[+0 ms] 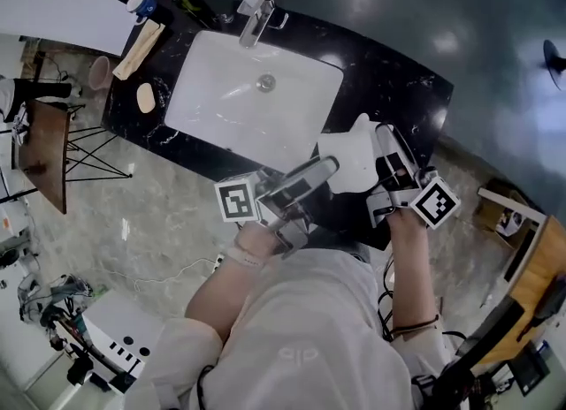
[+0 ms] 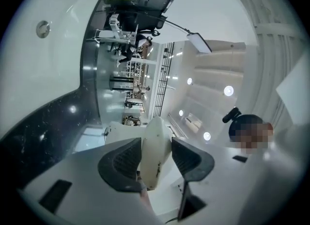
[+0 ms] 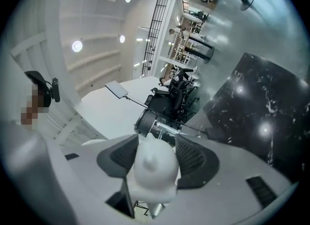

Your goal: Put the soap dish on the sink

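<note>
The white soap dish (image 1: 349, 159) hangs in the air over the front right corner of the black stone counter (image 1: 389, 81), to the right of the white sink basin (image 1: 221, 90). Both grippers grip it. My left gripper (image 1: 325, 168) is shut on its left edge, and in the left gripper view the dish's rim (image 2: 156, 134) stands edge-on between the dark pads of that gripper (image 2: 156, 142). From the right, my right gripper (image 1: 382, 139) is shut on a rounded lobe of the dish (image 3: 154, 168), which fills the gap between the jaws of that gripper (image 3: 156, 141).
A chrome faucet (image 1: 256, 11) stands behind the basin. On the counter's left end lie a beige oval soap (image 1: 146, 97), a wooden bar (image 1: 139, 49) and a blue-capped bottle (image 1: 140, 2). A brown table (image 1: 44, 152) stands on the floor at the left.
</note>
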`<state>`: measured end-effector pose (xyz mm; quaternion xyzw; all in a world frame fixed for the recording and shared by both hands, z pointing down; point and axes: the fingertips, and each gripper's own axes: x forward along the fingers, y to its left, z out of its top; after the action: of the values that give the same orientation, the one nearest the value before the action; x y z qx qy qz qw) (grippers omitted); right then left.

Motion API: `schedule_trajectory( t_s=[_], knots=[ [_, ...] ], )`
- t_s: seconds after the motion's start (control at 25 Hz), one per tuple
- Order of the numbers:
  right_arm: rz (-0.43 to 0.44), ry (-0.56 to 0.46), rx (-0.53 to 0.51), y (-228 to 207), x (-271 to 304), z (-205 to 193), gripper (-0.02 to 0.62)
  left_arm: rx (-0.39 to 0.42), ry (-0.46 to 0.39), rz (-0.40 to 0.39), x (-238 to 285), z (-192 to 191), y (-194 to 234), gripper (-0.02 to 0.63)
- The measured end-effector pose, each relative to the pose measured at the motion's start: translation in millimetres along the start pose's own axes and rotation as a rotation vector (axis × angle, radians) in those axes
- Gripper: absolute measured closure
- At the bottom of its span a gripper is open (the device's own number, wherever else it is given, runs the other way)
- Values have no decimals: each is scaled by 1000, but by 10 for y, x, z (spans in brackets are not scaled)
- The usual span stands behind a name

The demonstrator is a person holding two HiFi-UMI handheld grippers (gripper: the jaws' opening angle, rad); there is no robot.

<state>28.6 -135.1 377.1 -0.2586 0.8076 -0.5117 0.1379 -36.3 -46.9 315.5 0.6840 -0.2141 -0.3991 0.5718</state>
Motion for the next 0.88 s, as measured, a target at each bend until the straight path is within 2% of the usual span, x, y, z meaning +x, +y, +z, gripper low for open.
schedule_trajectory(
  t_s=[0.44, 0.6, 0.76, 0.88],
  knots=[
    [-138, -129, -53, -745, -322, 305, 350, -70, 115, 46, 323, -75, 784, 412],
    [-205, -171, -105, -966, -416, 373, 350, -58, 126, 68, 373, -45, 1059, 413],
    [-258, -210, -172, -1099, -509, 454, 350, 7, 147, 108, 422, 13, 1289, 413],
    [-283, -234, -185, -1171, -561, 479, 350, 7, 152, 109, 469, 36, 1383, 415]
  ],
)
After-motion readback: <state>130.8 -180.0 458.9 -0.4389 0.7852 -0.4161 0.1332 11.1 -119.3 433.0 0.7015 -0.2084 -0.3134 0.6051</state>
